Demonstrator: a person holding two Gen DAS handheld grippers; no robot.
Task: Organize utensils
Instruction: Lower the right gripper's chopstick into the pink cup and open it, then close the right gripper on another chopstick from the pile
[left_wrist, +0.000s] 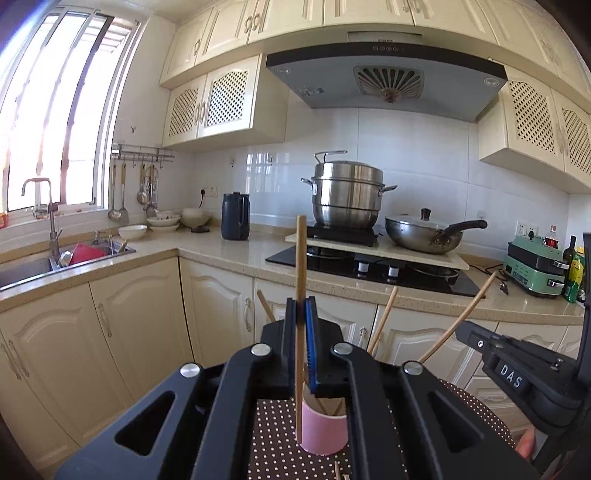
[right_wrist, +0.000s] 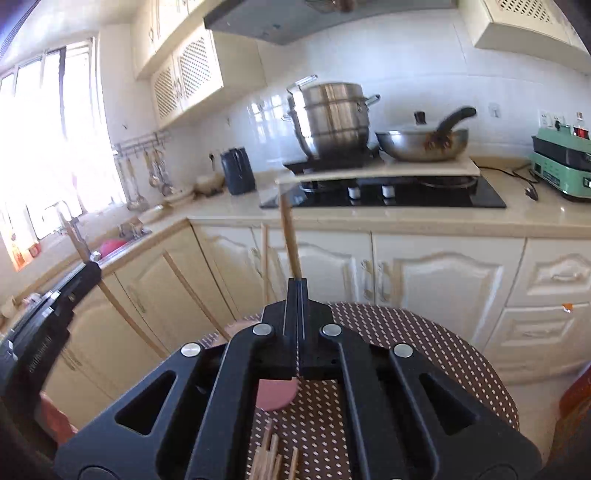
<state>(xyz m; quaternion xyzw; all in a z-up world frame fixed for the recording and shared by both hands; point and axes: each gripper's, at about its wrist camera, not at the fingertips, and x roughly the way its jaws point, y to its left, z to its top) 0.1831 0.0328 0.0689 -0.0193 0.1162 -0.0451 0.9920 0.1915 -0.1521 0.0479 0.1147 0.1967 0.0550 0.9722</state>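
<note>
Left gripper (left_wrist: 301, 314) has its fingers pinched nearly together on a single wooden chopstick (left_wrist: 300, 295), held upright, top poking well above the fingers and bottom end hanging just beside the near wall of the pink cup (left_wrist: 325, 428), right under the fingers. The cup sits on the polka-dot desk (left_wrist: 273, 435) and already has a few more chopsticks (left_wrist: 458, 317) leaning out of it, fanned to the right past the fingers.

Right gripper (right_wrist: 296, 291) is clamped too, fingers with barely a gap, gripping another chopstick (right_wrist: 287, 236) that sticks up and tilts slightly left; it's a bit blurry. Below and behind those fingers, loose chopsticks (right_wrist: 269, 458) lie flat on the desk.
</note>
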